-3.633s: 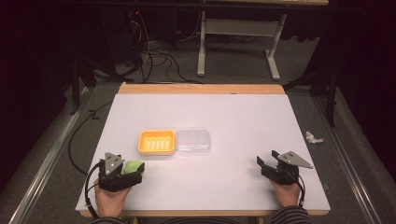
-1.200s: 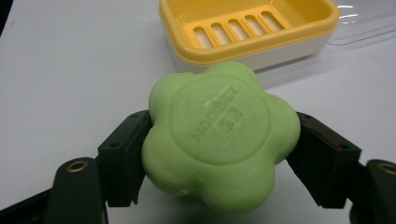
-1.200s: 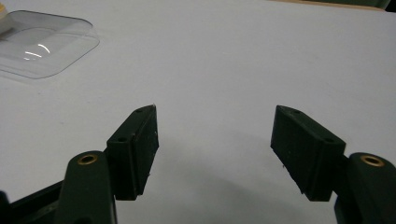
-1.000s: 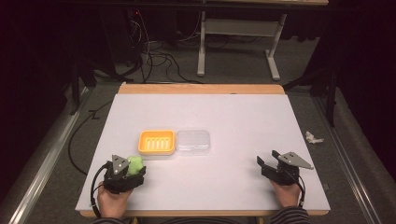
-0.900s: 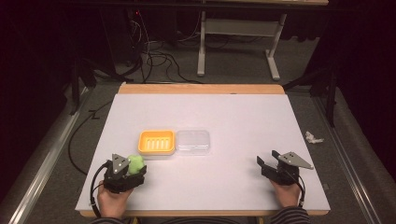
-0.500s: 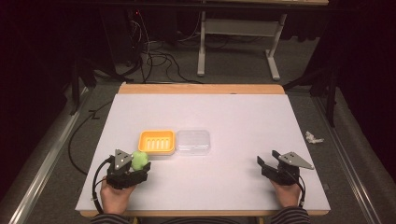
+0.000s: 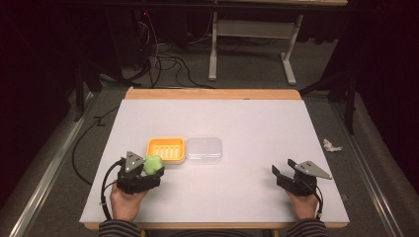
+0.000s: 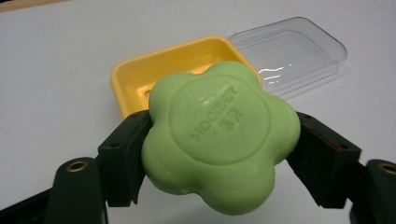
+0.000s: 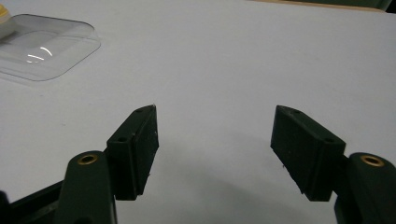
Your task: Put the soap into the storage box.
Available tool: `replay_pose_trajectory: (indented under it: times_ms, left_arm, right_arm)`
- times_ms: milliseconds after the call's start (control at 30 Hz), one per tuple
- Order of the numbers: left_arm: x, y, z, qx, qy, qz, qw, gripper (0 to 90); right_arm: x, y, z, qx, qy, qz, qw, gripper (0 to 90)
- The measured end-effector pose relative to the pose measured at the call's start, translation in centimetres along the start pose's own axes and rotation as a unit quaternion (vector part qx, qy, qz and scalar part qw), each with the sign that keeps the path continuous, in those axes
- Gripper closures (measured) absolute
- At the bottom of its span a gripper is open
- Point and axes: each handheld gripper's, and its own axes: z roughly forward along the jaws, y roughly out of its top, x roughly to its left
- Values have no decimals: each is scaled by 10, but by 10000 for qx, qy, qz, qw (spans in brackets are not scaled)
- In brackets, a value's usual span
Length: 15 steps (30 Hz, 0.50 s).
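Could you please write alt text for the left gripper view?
A green flower-shaped soap is clamped between two black jaws above a white table. Behind it sit an open yellow soap dish and a clear plastic lid.

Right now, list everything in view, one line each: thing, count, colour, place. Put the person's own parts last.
soap bar: one, green, flower-shaped, held between the left gripper's fingers, just in front of the tray
soap tray: one, yellow, left of table centre
clear lid: one, transparent, flat on the table beside the tray's right edge
table: one, white top, wooden far edge
crumpled scrap: one, white, floor right of the table
left gripper: one, black, near left, shut on the soap
right gripper: one, black, near right, open, empty
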Motion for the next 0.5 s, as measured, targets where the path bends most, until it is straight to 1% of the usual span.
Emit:
replay_pose_trajectory:
  times_ms: [100, 133, 233, 400, 500]
  left_arm:
    - [-2, 5, 1, 14, -122, -95, 9999, 272]
    - [-5, 7, 2, 9, -131, -97, 9999, 272]
    - [-8, 9, 5, 23, -156, -70, 9999, 272]
    - [-12, 14, 11, 52, -194, 47, 9998, 271]
    - [-13, 19, 17, 38, -203, 6, 9998, 271]
  right_arm:
    - [0, 0, 0, -6, -4, 7, 10000, 326]
    - [0, 0, 0, -5, 1, 10, 10000, 326]
    - [0, 0, 0, -14, 6, -3, 10000, 326]
    - [0, 0, 0, -3, -8, -6, 10000, 327]
    - [0, 0, 0, 0, -8, -7, 10000, 327]
